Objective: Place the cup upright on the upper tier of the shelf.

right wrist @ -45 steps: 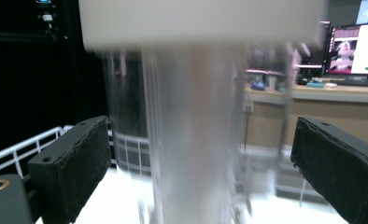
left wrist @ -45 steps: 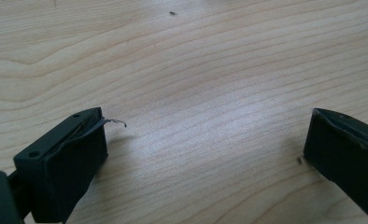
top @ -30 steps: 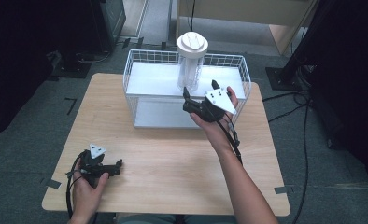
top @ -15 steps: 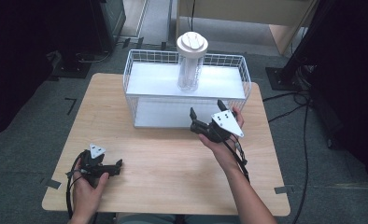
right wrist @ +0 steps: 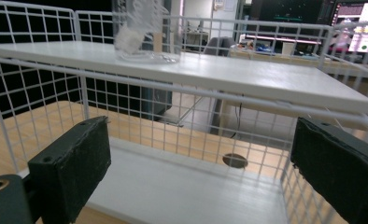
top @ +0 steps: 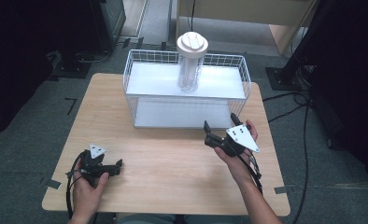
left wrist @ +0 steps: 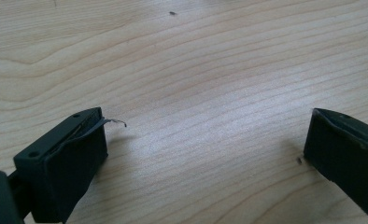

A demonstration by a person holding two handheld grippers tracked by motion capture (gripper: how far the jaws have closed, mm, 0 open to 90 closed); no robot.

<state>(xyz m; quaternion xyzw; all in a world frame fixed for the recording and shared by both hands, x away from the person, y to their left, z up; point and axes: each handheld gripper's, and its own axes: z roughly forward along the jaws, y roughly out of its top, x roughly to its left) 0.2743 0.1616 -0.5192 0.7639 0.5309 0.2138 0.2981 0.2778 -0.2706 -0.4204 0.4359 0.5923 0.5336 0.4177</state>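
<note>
A clear jar with a wide white lid (top: 191, 63) stands upright on the top shelf of a white wire rack (top: 140, 84); in the right gripper view the jar (right wrist: 145, 32) shows at the upper left on that shelf. My right gripper (top: 218, 123) hovers low in front of the rack's right front corner and points at it. Its jaws are open with nothing between them (right wrist: 201, 154). Near the table's front left, my left gripper (top: 118, 168) rests in the hand. It is open (left wrist: 205, 140) over bare wood.
The rack has a lower white shelf (right wrist: 182, 186) with a round hole in it. The light wooden table (top: 173, 163) has free room between the two grippers. Cables and dark stands lie on the floor around the table.
My right gripper has come down and back from beside the rack's top shelf to a low spot in front of the rack. The left gripper has stayed still.
</note>
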